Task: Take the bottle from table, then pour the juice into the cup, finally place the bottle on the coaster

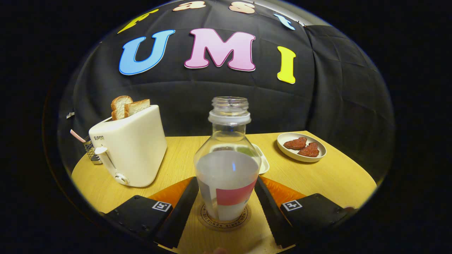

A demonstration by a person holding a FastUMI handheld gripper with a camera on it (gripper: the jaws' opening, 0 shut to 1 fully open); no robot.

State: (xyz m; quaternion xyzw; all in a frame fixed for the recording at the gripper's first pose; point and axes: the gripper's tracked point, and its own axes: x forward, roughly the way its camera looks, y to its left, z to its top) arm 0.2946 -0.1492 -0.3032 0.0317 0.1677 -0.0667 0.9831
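Bottle [227,165] upright, uncapped, standing on coaster [224,218], dead centre between fingers [183,208]. Gripper [226,208] level, pointing along surface [332,176] toward 12 o'clock. Fingers flank bottle base at 9 and 3 o'clock; cannot tell whether pads touch glass or narrow gap remains. Toaster [132,150] with two bread slices [129,107] at 10 o'clock from bottle. Plate [301,147] with two reddish pieces at 2 o'clock. White dish edge [263,164] just behind bottle.
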